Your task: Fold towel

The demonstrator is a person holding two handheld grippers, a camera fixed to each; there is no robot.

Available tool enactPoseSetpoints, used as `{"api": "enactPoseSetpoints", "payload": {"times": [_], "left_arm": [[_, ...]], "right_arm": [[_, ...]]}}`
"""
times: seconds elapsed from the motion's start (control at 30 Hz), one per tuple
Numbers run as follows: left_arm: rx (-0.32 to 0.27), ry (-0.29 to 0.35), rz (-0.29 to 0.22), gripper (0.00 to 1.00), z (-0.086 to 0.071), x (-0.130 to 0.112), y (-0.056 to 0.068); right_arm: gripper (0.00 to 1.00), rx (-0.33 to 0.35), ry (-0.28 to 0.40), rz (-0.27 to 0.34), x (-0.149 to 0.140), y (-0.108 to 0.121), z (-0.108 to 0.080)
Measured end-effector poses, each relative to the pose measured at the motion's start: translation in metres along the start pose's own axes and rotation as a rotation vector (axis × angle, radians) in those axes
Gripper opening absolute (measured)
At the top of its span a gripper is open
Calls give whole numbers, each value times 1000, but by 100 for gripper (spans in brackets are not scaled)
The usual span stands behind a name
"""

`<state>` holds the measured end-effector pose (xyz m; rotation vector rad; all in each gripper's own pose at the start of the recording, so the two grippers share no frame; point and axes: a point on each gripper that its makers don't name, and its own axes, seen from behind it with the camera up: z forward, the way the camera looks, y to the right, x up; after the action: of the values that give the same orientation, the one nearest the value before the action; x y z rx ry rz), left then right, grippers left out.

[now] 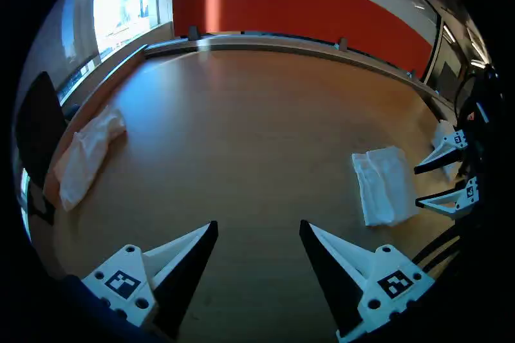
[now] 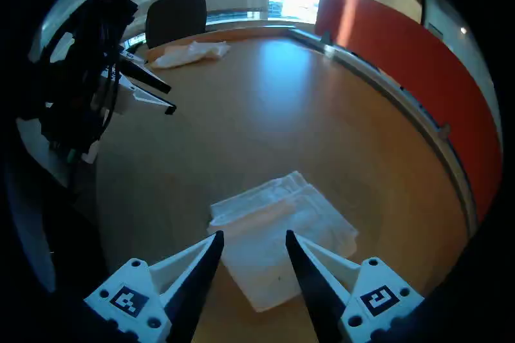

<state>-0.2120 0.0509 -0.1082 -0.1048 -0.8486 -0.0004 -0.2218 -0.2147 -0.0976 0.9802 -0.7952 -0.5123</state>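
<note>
Two grippers are in our hands, both spread wide and holding nothing. Our left gripper [image 1: 258,224] hovers over bare table [image 1: 257,118], and our right gripper [image 2: 254,233] hangs at the near edge of one folded towel [image 2: 277,214]. We count two towels; the second, a crumpled towel [image 1: 87,153], lies at the table's far edge near one chair [image 2: 175,16].

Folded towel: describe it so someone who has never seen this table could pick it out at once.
On the large wooden table edged by an orange partition, look right in front of the open right gripper. The folded white towel lies there as a flat, neat rectangle, unlike the crumpled white towel, which sits bunched at the far table edge by the black chair.
</note>
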Motion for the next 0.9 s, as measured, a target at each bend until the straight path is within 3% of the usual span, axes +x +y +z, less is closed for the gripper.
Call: {"api": "enactPoseSetpoints", "payload": {"times": [0.4,0.9], "left_arm": [[-1,2,4,94,-1,2,1],[-6,1,13,94,-1,3,6]], "right_arm": [[74,-25,17,36,2,9,-4],[74,-44,-56,95,-59,8,-10]]}}
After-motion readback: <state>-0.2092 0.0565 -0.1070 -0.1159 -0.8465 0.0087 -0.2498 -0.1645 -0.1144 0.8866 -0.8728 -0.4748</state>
